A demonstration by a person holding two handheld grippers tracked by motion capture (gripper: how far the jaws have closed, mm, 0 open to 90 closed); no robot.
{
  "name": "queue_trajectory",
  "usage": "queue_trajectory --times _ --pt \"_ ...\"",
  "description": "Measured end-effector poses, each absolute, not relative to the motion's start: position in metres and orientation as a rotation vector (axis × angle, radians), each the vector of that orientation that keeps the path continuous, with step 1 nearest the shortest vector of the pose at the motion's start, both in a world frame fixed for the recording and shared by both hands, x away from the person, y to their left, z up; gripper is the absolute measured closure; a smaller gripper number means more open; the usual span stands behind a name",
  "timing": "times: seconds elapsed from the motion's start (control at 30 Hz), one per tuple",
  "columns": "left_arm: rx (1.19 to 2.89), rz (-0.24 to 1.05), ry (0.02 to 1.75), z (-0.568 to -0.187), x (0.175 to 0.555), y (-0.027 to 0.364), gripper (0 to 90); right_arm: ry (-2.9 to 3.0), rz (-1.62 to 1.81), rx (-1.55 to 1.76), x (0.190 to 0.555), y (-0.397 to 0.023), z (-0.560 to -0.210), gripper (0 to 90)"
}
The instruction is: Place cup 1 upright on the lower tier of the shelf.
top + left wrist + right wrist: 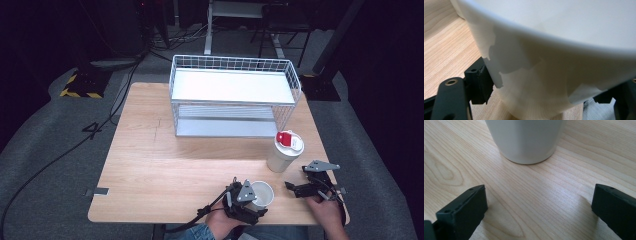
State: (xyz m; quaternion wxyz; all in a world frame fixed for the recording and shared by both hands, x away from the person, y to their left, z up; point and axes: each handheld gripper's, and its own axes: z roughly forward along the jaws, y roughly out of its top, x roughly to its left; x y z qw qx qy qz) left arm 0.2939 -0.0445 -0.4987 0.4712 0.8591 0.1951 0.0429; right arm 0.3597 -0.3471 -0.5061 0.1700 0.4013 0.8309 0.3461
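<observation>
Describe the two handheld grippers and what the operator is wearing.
Both the left gripper and the right gripper are black two-jaw units, each topped by a grey three-cornered plate. The jaws end in blocky black pads with small screw holes. A black cable trails from the left one. A blue denim sleeve shows at the left wrist.

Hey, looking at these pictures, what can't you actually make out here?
- Inside of the open cup: too small in the high view; in the left gripper view its rim runs off the frame.
- Lidded cup: the right gripper view cuts off its top.
- Rack lower shelf: shadowed by the upper shelf, high view.
</observation>
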Motion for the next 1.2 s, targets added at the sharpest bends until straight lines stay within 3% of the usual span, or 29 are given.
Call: queue_trajectory --times 0.6,1.2 --pt "2.108 0.094 0.470 -0.494 0.293 -0.042 22.2 2.360 0.983 1.141 0.360 -0.347 -0.506 0.5" --pt "2.075 0.126 0.475 -0.462 0.295 -0.015 22.3 2.360 0.980 1.141 0.360 -0.346 -0.506 0.4"
